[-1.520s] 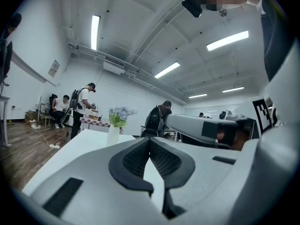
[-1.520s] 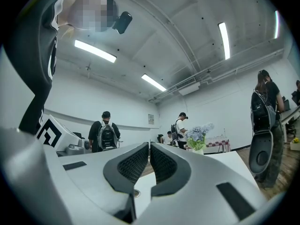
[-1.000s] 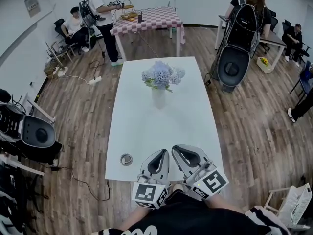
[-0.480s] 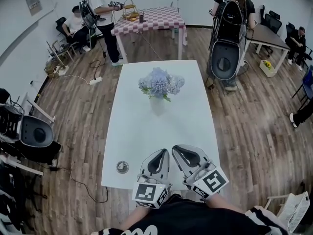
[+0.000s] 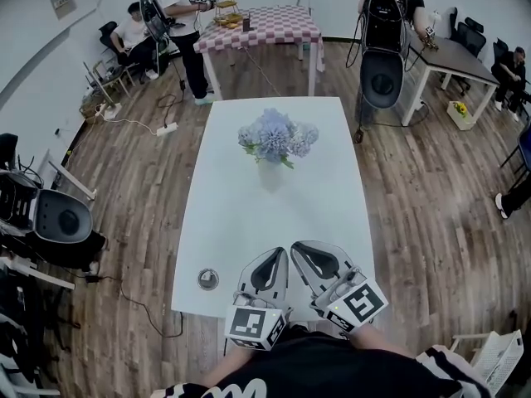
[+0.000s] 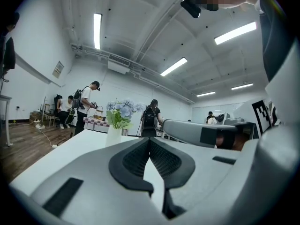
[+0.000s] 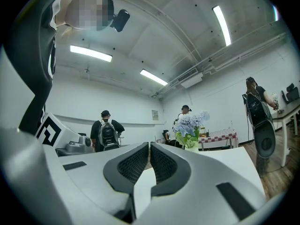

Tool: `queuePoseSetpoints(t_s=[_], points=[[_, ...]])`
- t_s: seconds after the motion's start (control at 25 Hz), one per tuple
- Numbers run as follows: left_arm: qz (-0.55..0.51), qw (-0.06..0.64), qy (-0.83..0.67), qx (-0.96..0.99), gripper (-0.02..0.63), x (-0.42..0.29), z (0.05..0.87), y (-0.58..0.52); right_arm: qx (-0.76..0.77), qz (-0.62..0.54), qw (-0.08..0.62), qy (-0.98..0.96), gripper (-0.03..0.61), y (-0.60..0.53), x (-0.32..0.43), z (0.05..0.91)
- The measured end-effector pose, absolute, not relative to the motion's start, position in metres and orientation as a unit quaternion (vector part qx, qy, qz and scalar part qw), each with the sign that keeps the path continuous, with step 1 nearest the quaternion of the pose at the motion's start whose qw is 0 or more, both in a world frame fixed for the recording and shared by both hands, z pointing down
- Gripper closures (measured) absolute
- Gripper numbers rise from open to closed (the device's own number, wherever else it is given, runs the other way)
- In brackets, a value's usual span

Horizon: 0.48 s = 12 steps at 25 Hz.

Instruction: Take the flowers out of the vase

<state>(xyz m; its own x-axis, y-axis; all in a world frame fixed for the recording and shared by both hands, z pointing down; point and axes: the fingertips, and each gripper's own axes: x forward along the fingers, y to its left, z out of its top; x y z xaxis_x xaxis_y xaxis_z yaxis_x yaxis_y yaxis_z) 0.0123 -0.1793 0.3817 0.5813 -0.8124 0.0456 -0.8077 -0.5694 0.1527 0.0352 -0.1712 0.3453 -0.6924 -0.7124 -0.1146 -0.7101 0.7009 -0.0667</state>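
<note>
1. The flowers stand upright in a white vase at the middle of the tabletop, well apart from both tongs at its near edge.
2. The left tongs and right tongs sit side by side, each pinched together with nothing between.
3. The vase lies straight ahead of them. Both pairs toe inward, so neither aims at it, and they look about equally near.
4. The stems run vertical, so I'd judge the pull must go upward, with the tongs opened first.
5. No brand or label shows on the vase. The left cube and right cube carry square markers. The wall sign is too small to read.
</note>
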Motion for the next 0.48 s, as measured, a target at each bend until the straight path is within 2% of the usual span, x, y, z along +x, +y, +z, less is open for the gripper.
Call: queuePoseSetpoints(t_s=[0.48], points=[[-0.006,0.082,-0.471,0.878,0.609,0.007,0.384,-0.184,-0.374,-0.015,0.071,0.924,0.554,-0.176,0.033,0.345]])
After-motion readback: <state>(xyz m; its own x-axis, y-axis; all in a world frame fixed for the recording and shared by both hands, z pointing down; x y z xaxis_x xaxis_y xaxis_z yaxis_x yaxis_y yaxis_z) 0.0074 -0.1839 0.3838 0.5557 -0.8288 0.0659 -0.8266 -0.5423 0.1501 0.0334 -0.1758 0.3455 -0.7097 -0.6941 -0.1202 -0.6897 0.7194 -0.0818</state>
